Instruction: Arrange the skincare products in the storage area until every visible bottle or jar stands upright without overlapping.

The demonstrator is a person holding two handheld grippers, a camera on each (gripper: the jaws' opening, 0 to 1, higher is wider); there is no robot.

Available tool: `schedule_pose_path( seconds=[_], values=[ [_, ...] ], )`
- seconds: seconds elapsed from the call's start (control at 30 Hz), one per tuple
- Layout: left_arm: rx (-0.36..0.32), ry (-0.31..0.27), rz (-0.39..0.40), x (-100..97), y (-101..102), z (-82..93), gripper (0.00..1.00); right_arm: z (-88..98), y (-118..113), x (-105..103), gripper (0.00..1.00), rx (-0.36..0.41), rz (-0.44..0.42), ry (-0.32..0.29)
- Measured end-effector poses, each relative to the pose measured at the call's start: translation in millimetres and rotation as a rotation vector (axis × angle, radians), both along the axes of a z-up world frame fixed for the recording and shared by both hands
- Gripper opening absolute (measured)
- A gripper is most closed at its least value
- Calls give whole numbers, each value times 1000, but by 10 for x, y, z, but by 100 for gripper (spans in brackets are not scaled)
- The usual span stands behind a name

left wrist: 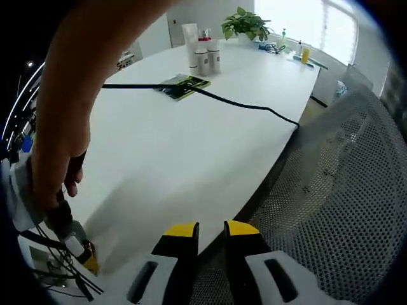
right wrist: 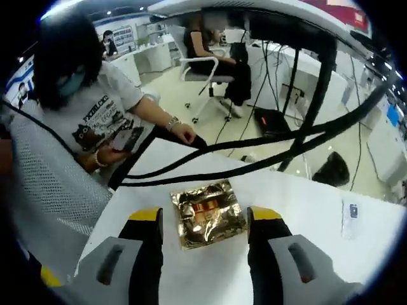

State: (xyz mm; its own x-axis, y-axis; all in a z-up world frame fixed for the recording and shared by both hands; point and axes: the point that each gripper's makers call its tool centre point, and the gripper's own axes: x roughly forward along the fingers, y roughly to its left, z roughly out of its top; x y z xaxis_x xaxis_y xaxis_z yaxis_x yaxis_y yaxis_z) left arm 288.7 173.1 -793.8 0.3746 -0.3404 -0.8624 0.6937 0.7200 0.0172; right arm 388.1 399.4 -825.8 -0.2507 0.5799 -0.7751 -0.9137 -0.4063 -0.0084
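Step in hand, by judgement: approach not begun, no product grasped.

Left gripper view: left gripper (left wrist: 205, 230) at bottom centre, jaws nearly closed, narrow gap, nothing held, over counter (left wrist: 178, 159) edge beside mesh chair (left wrist: 343, 190). Skincare bottles (left wrist: 202, 54) stand upright, clustered, upper centre of frame, well apart from jaws. Black cable (left wrist: 210, 96) crosses between.

Right gripper view: right gripper (right wrist: 205, 223) jaws wide open, empty; gold foil packet (right wrist: 208, 213) flat on counter between tips, contact cannot be told.

Next move likely calls for long reach toward bottles, clearing cable.
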Motion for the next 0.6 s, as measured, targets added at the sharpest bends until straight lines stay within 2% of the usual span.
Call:
schedule_pose_path(
  seconds=[0.03, 0.07, 0.1, 0.17, 0.4, 0.6],
  values=[
    [0, -1, 1, 1, 1, 1, 16, -14, 1, -19, 48, -4, 3, 7],
    [0, -2, 2, 4, 2, 2, 16, -15, -5, 19, 46, -7, 29, -27],
    [0, -1, 2, 3, 2, 1, 16, -16, 5, -17, 45, -12, 25, 0],
    [2, -1, 3, 4, 6, 1, 16, -17, -14, -17, 38, -24, 44, -7],
    [5, 1, 8, 4, 16, -4, 16, -37, -20, -25, 37, -50, 25, -14],
    [7, 5, 10, 1, 17, -9, 16, -16, -117, 2, 37, -74, 7, -23]
  ],
)
